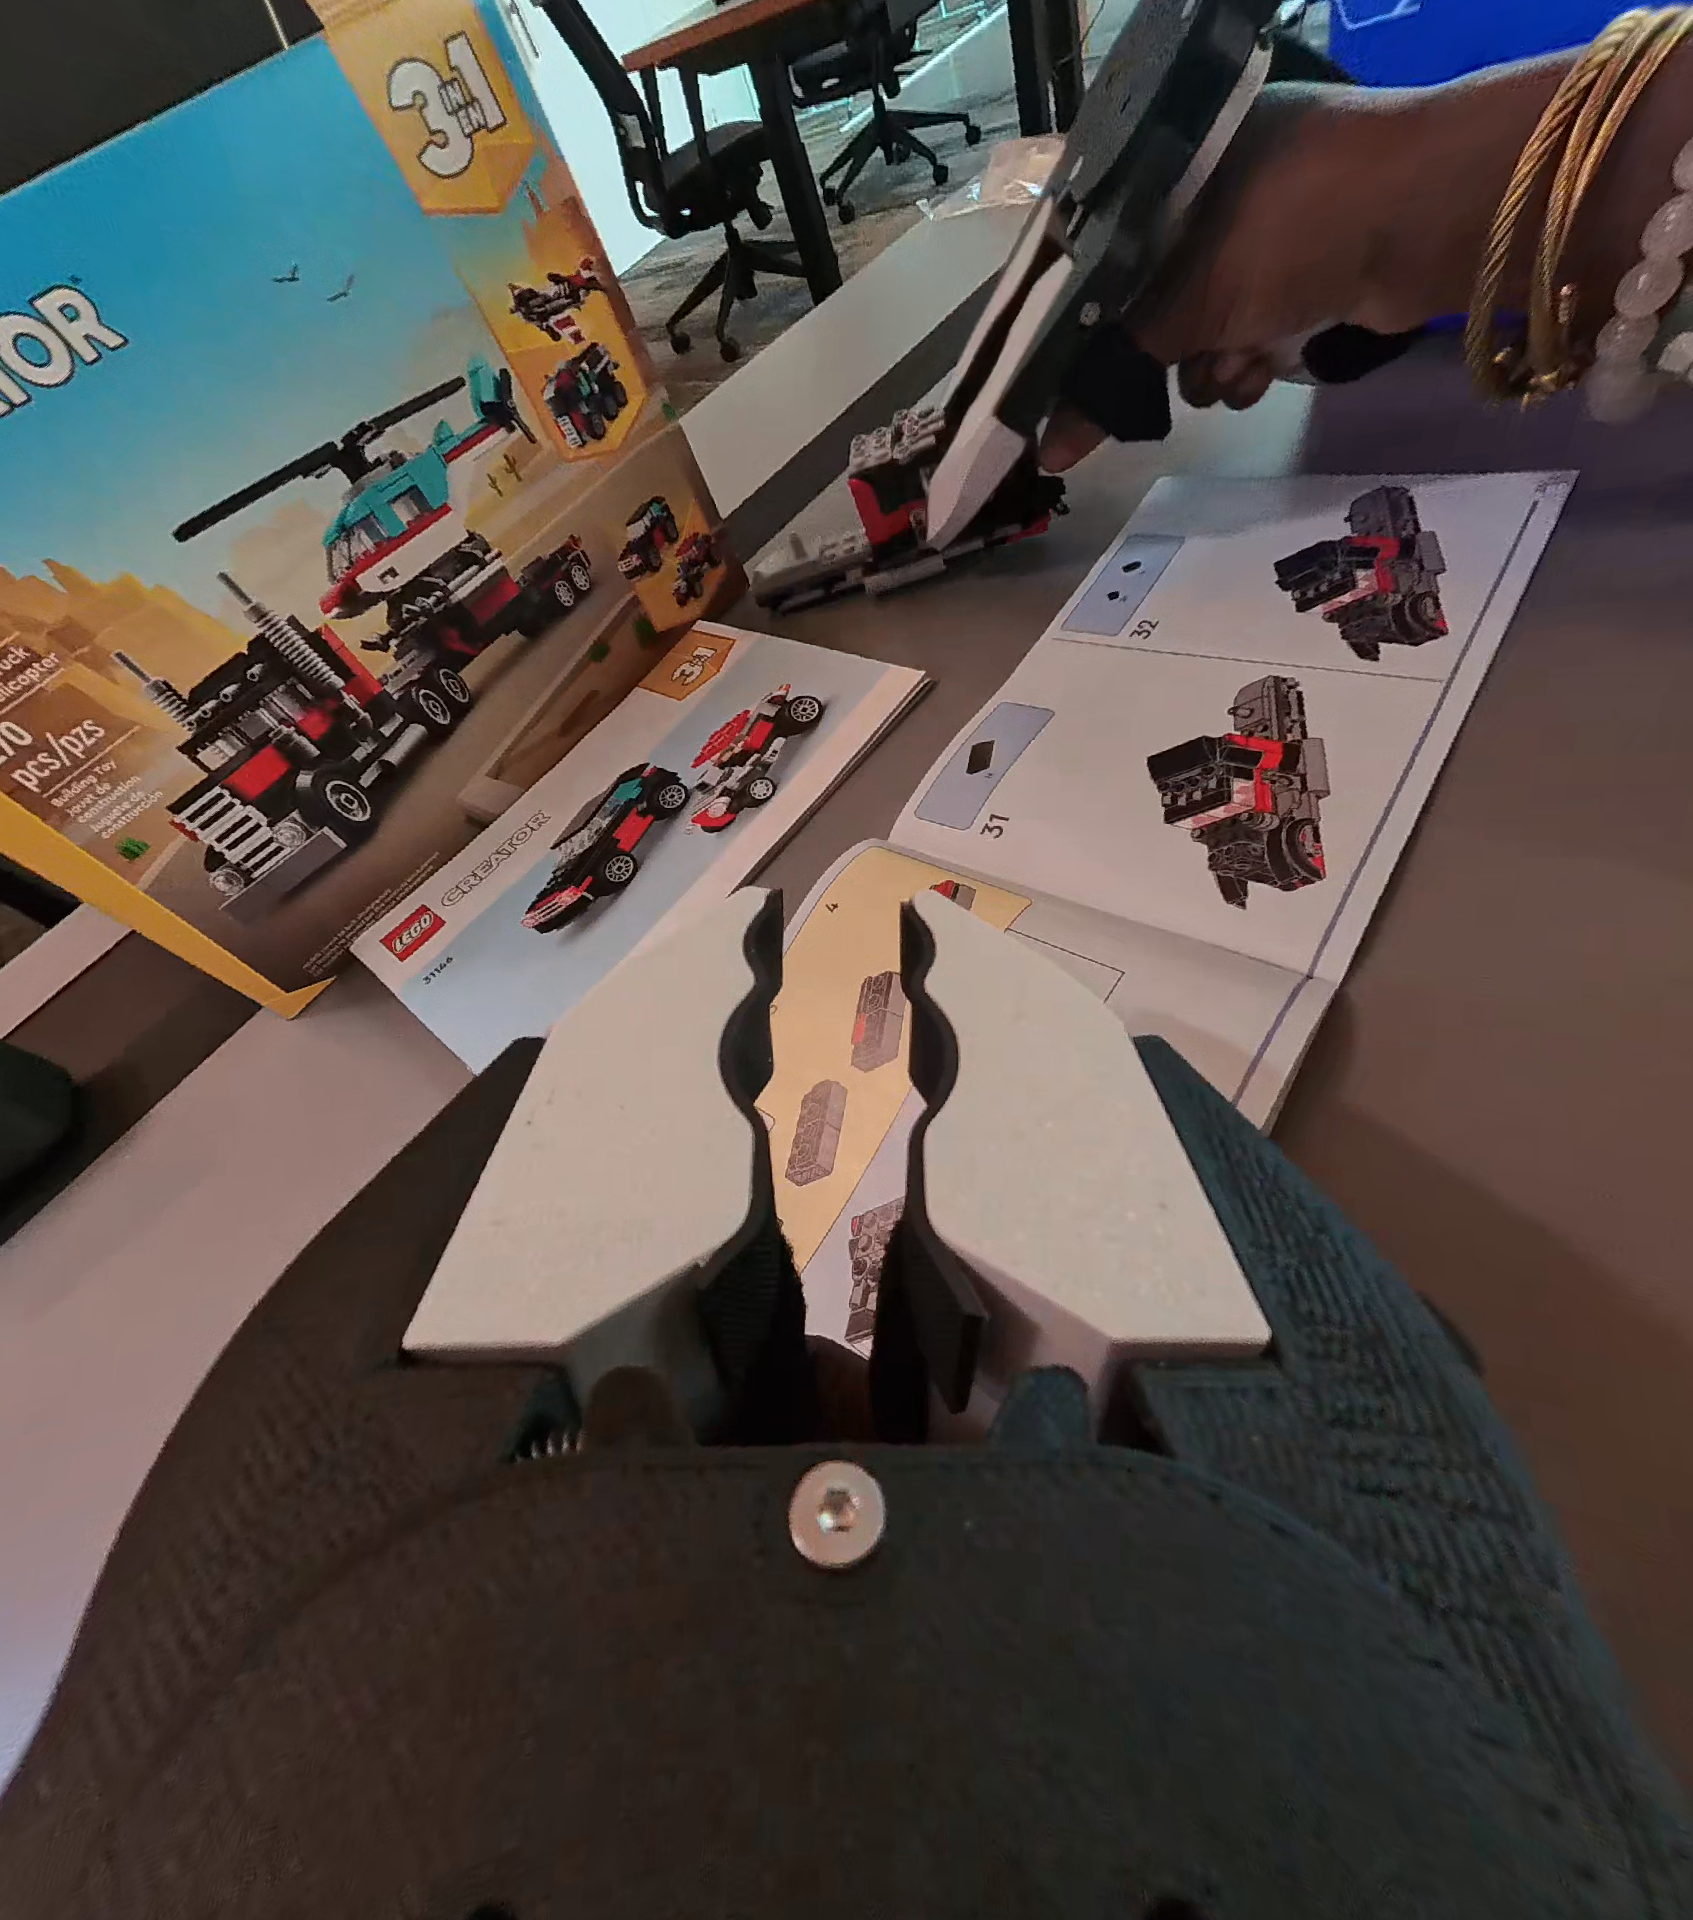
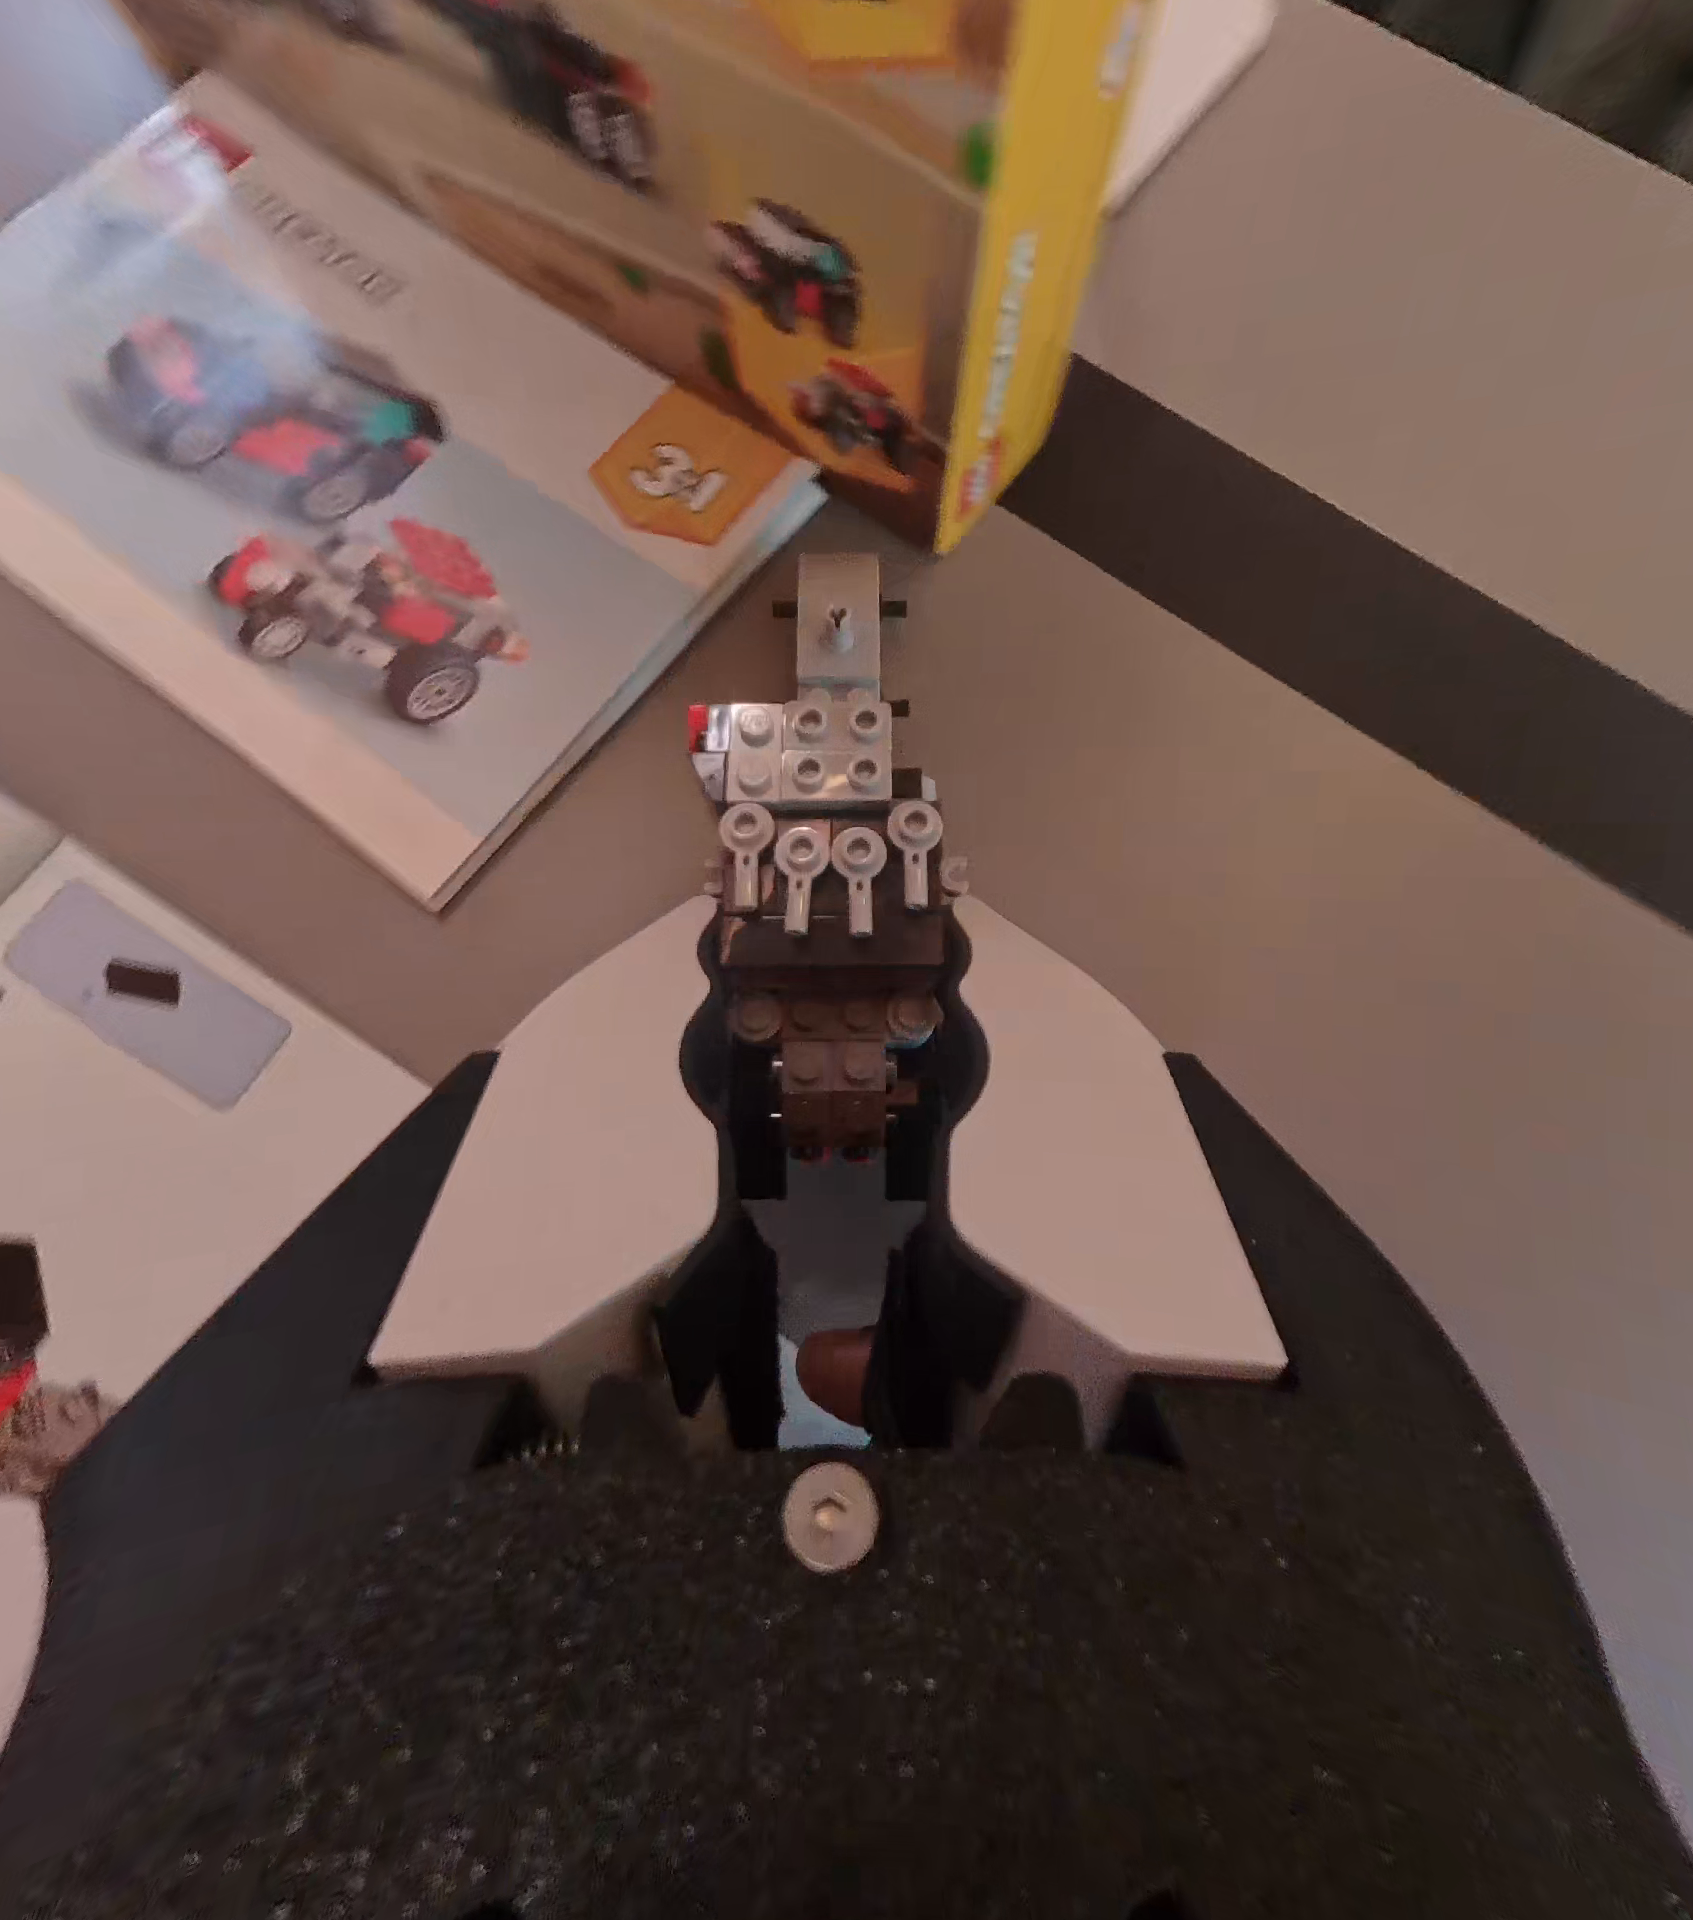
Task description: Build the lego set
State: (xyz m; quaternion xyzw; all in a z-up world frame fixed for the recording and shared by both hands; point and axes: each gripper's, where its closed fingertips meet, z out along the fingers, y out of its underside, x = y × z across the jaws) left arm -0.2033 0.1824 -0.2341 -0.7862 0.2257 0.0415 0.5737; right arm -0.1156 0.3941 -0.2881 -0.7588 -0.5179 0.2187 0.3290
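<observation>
Right wrist view: the right gripper (image 2: 831, 1023) clamps the half-built truck (image 2: 826, 831) mid-assembly; the left gripper (image 1: 837, 914), slightly parted and empty, hovers over the open manual (image 1: 1237, 727), likely fetching the next brick.

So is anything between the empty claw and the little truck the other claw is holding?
Nothing visible. The left gripper hovers over the open instruction booklet; only flat pages and bare table lie before the lego truck held by the right gripper.

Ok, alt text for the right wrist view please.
The right tongs grip a partly built grey, black and red lego truck over a grey table. A closed instruction booklet and the set's box lie beyond.
</observation>
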